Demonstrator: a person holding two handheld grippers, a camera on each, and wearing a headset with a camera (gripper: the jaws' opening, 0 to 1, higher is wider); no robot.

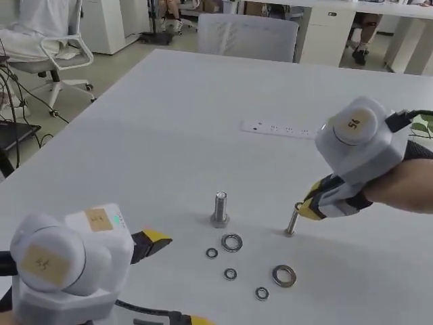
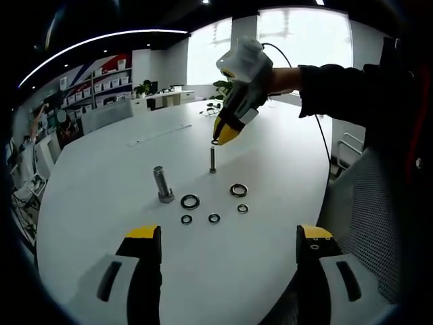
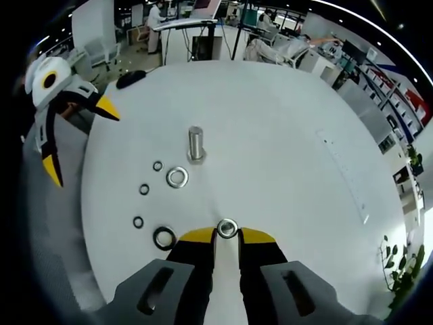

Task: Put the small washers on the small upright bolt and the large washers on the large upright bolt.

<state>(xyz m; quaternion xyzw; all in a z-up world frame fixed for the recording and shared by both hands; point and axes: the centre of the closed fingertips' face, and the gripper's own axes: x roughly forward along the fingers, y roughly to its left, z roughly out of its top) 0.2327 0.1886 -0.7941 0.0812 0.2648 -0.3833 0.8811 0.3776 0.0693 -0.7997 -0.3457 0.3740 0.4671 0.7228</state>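
The left claw [image 2: 229, 234] hangs low over the near edge of the white counter [image 1: 169, 135]. Its yellow-tipped jaws are spread wide with nothing between them, and they face the bolts. To its right the large bolt [image 1: 220, 206] stands upright on its head. Just in front of the bolt lie two large washers [image 1: 231, 242] and three loose small washers [image 1: 231, 274], flat on the counter and apart from each other. Further right the small bolt [image 1: 292, 222] stands upright, thin, and bare along its shaft. The right claw [image 1: 308, 206] comes in from the right on a dark-sleeved forearm and slants down and leftward. Its jaws are nearly closed, pinching a small washer [image 3: 227, 228] by its rim. The washer sits level at the very top of the small bolt. I cannot tell whether the bolt tip has entered the hole.
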